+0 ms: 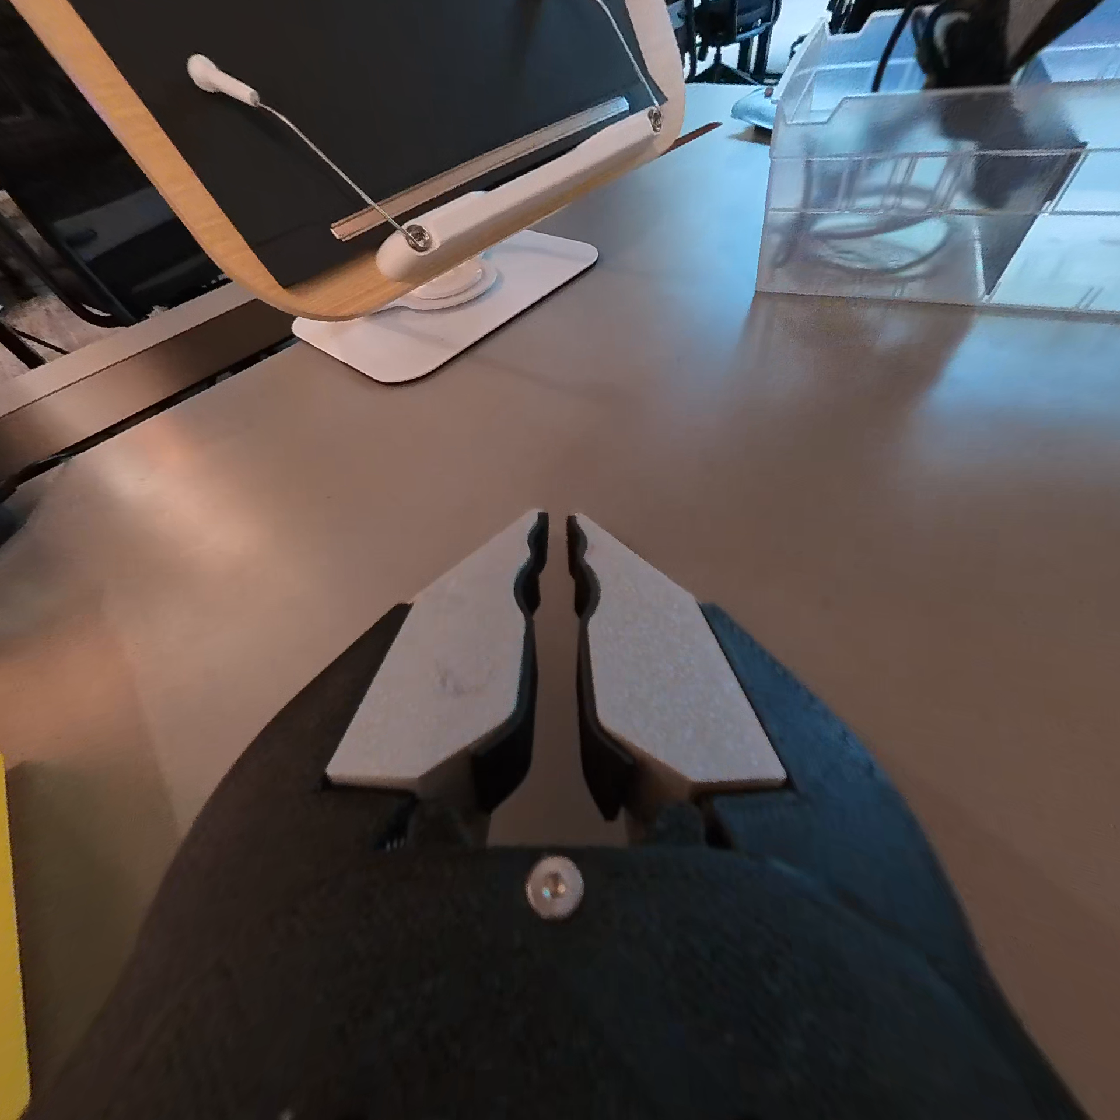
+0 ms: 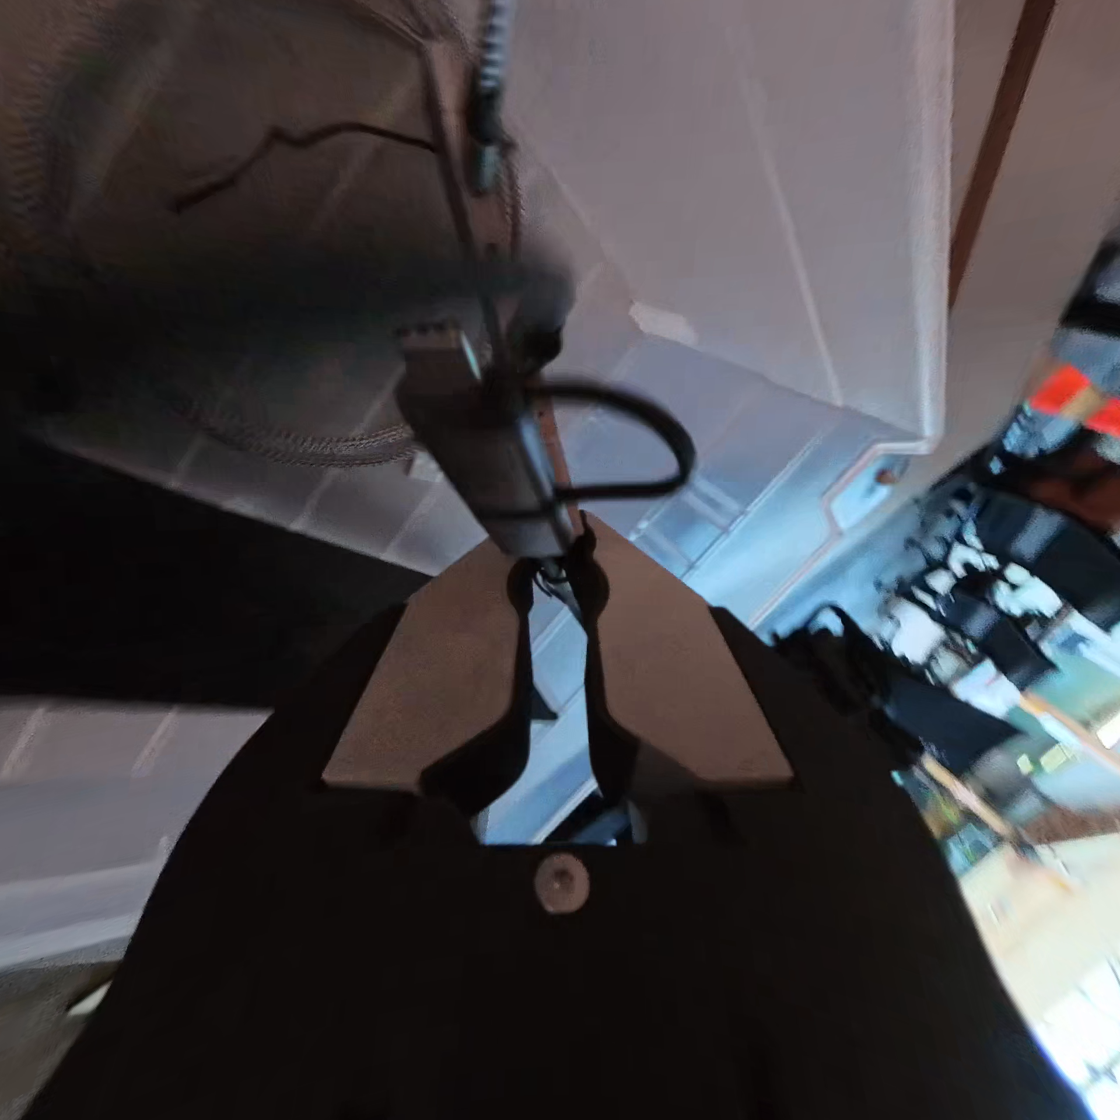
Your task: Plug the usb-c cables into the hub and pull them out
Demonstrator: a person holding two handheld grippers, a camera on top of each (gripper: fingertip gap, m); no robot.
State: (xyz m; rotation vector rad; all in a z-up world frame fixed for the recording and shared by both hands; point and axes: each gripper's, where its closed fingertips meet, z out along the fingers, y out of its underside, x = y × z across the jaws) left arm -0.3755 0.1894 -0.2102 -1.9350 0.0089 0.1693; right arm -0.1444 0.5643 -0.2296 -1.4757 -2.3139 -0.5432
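Observation:
In the right wrist view my right gripper is shut on the cable end of a dark grey usb hub. The hub hangs in the air ahead of the fingertips, tilted up to the left. A thin black cable loops from the hub's side. A braided cable runs up from it toward the top. The picture is blurred. In the left wrist view my left gripper is shut and empty, low over the brown table. No hub or cable shows in that view.
A tablet stand with a wood-coloured frame on a white base stands at the far left. A clear plastic box with cables inside stands at the far right. A yellow edge shows at the lower left. Clear plastic walls lie behind the hub. My right fingertips sit around 45 cm from my left ones.

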